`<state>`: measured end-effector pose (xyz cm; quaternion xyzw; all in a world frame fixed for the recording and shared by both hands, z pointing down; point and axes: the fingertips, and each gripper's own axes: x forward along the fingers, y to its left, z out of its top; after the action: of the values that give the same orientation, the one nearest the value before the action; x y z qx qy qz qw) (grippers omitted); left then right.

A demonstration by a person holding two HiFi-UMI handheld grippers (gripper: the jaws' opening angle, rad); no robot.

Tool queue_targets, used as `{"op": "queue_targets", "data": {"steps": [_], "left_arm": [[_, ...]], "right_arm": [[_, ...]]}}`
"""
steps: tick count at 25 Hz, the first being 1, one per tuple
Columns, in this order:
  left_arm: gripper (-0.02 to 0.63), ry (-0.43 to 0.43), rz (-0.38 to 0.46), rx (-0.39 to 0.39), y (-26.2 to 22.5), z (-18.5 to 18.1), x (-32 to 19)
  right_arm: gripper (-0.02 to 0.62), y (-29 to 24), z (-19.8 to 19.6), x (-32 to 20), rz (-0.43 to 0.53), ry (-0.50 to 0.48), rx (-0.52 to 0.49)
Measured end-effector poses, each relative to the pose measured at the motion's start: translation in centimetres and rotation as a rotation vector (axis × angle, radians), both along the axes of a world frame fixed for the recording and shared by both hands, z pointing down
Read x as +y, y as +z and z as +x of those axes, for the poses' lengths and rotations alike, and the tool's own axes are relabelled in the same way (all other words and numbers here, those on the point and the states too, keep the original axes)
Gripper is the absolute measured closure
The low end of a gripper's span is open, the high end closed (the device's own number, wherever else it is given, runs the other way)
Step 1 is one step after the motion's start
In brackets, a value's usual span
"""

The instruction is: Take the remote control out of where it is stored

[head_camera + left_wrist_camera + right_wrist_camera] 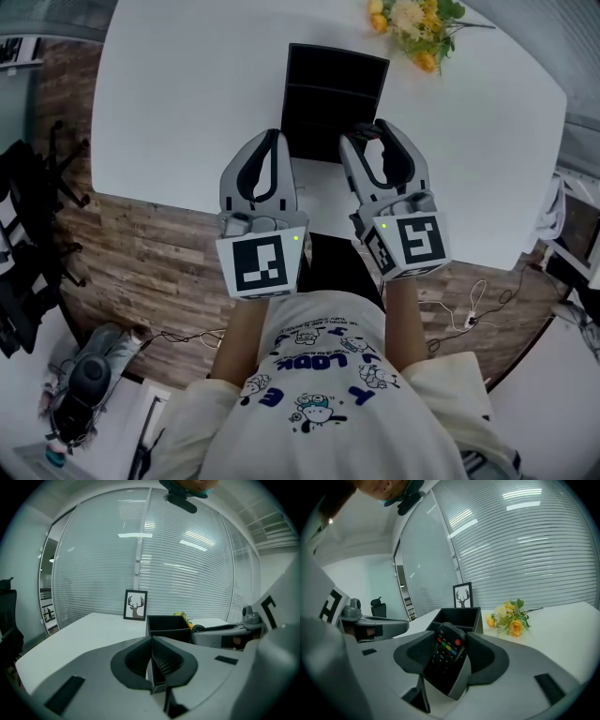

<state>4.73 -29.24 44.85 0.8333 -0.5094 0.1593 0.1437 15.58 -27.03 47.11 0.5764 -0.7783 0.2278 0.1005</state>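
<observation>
The black remote control [445, 656], with coloured buttons and a silver side, lies tilted between the jaws of my right gripper [451, 633], leaning toward the right pad. Those jaws stand wide, and I see no squeeze on the remote. In the head view the right gripper [370, 136] hovers at the near side of the black storage box [337, 70]. The box [461, 613] stands just behind the remote. My left gripper [275, 136] is beside it on the left, jaws shut and empty, pads meeting [151, 639].
The white table [187, 94] carries yellow flowers [412, 23] at the far right and a framed deer picture [136, 605] at the back. The box [166, 623] has open compartments. Both grippers hang over the table's near edge. Cables and a black chair [28, 234] stand on the wooden floor.
</observation>
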Motion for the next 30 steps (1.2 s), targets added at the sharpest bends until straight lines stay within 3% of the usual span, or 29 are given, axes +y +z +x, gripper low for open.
{"op": "queue_targets", "data": {"steps": [5,13,22,30], "left_arm": [[0.589,-0.015,-0.001,0.003,-0.1,-0.6,0.4],[0.589,-0.023,0.0,-0.018,-0.1,-1.3,0.6],[0.589,-0.043,-0.008,-0.002,0.0,-2.9,0.3],[0.589,-0.052,-0.022,-0.008,0.3,-4.2,0.1]], "right_arm": [[0.426,-0.7,-1.9,0.3,0.038,-0.07,0.0],[0.46,-0.6,-4.7,0.4,0.013,-0.241,0.063],[0.471,0.3,-8.3,0.0,-0.069,-0.389,0.178],[0.471,1.0,-8.9,-2.0,-0.147,-0.426,0.27]]}}
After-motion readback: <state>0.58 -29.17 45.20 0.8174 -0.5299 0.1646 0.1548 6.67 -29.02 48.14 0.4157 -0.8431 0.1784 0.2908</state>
